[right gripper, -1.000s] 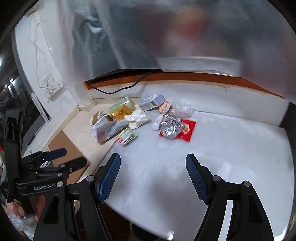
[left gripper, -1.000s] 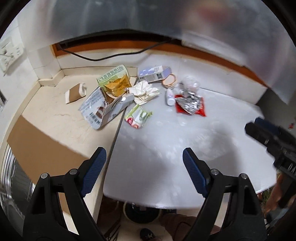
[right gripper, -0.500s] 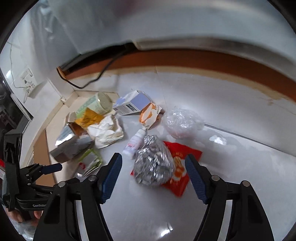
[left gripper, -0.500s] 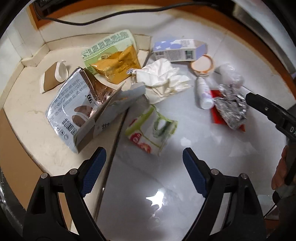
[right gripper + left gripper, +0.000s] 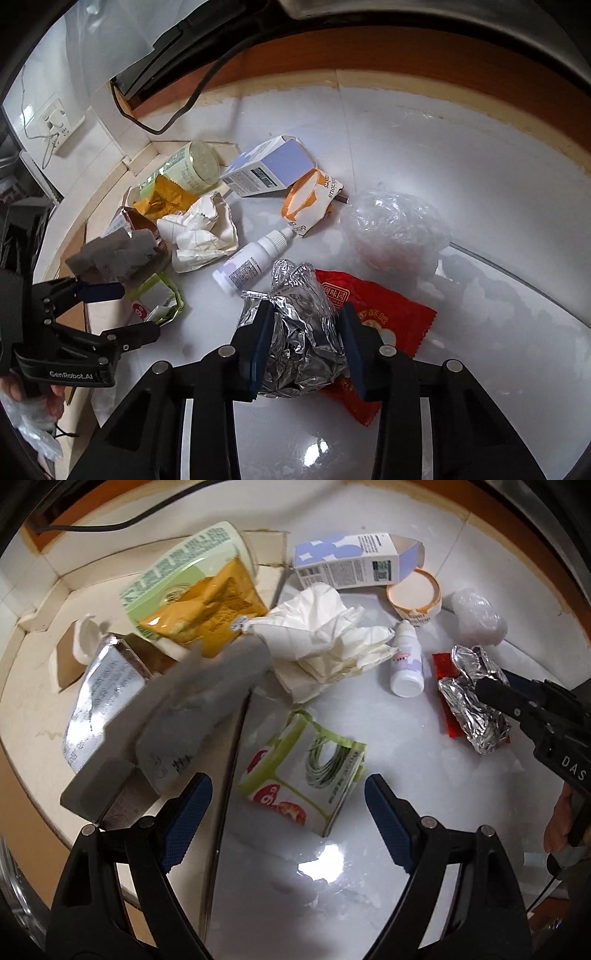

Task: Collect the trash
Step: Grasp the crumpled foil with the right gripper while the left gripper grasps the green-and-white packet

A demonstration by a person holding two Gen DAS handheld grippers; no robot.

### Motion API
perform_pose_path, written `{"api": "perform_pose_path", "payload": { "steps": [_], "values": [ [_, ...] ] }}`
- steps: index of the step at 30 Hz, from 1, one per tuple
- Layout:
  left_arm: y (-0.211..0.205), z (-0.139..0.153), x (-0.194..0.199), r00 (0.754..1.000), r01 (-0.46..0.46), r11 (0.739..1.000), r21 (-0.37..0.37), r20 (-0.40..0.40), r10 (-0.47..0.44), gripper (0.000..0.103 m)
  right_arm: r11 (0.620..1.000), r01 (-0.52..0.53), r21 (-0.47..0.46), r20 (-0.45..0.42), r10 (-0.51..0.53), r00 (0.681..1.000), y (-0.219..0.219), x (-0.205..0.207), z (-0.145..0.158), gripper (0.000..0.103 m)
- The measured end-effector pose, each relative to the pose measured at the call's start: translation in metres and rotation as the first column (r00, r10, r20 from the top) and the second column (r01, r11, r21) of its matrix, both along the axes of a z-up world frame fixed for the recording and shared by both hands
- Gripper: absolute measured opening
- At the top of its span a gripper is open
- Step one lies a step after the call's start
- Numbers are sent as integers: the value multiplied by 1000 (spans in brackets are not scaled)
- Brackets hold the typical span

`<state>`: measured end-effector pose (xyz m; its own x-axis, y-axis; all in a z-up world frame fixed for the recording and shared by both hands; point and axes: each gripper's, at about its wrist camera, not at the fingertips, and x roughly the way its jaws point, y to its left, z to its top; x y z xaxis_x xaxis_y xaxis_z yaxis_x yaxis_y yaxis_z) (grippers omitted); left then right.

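Observation:
My right gripper (image 5: 306,332) points down at the white table (image 5: 480,206), its jaws closing on a crumpled foil wad (image 5: 295,325); both pads touch the foil's sides. The foil lies on a red wrapper (image 5: 388,314). In the left wrist view the right gripper (image 5: 495,686) reaches the foil wad (image 5: 476,709) from the right. My left gripper (image 5: 284,790) hangs open over a green, white and red packet (image 5: 306,771), nothing between its pads. The right wrist view shows the left gripper (image 5: 122,314) at far left, open.
More trash lies behind: crumpled tissue (image 5: 328,635), small white bottle (image 5: 406,661), lilac carton (image 5: 354,561), orange-rimmed paper cup (image 5: 413,590), clear plastic ball (image 5: 395,229), green tub (image 5: 184,568), yellow bag (image 5: 207,609), silver bag (image 5: 107,694). A black cable (image 5: 192,99) runs along the wall.
Both grippers came down and forward over the trash. The right jaws narrowed from wide open to touching the foil wad. The left jaws stayed open.

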<state>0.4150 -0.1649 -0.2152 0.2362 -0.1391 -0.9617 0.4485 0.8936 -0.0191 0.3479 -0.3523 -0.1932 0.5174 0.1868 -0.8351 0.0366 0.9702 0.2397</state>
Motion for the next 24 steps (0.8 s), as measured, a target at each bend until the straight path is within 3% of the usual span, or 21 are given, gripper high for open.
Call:
{"api": "perform_pose_path", "payload": {
  "steps": [9,14,24],
  "values": [
    [-23,-17,7,999,41,998,48,-29,-39,82,1000,-10,-8,0,10,1000,-2,-8,3,35],
    [-21,-20,7,999,19,999,33,-38,-18,53,1000,-6,-4,1,6,1000,-1,-9,3,34],
    [-27,-2,-9,999,5,1000,29,40,-6,21,1000,1,-13,8,-1,1000,-1,-11,6,32]
  ]
}}
